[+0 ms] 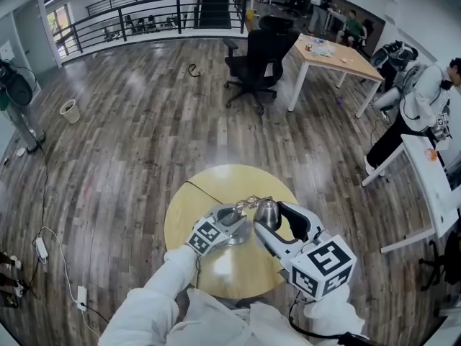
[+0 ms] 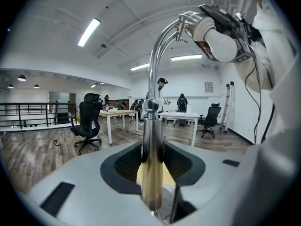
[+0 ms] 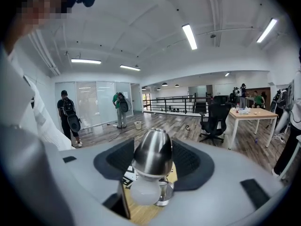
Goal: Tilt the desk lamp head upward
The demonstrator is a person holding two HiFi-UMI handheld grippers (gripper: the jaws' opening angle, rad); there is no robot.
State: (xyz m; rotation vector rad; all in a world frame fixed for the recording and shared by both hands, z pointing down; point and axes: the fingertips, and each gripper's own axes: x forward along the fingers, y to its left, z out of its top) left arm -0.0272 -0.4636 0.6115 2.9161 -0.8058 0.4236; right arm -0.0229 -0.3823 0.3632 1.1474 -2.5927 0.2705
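Your left gripper (image 2: pixel 151 161) is clamped on the lamp's upright stem (image 2: pixel 151 145), with a pad pressed against each side of the chrome tube. Your right gripper (image 3: pixel 153 166) is closed around the lamp head (image 3: pixel 153 152), its pads against both sides of the metal shade, and the white bulb (image 3: pixel 146 192) pokes out below, facing down. The lamp stands around the middle of the round table (image 1: pixel 216 186), well in from every edge.

The step in hand looks like the tilt itself, and it seems barely begun, since the bulb points at the tabletop.

Let the left gripper do the anchoring. Hold the stem firm so the base (image 3: pixel 165 197) does not slide or tip on the smooth wood as you work. Swing the shade up with the right gripper by rotating about the joint where the curved neck (image 2: pixel 162 46) meets the head; do not lift the whole lamp. Move slowly, because a polished, tapered shade is likely to slip out of flat pads if you pull along it. Squeeze only the metal and stay off the bulb. Stop once the bulb's face points clearly outward or upward.
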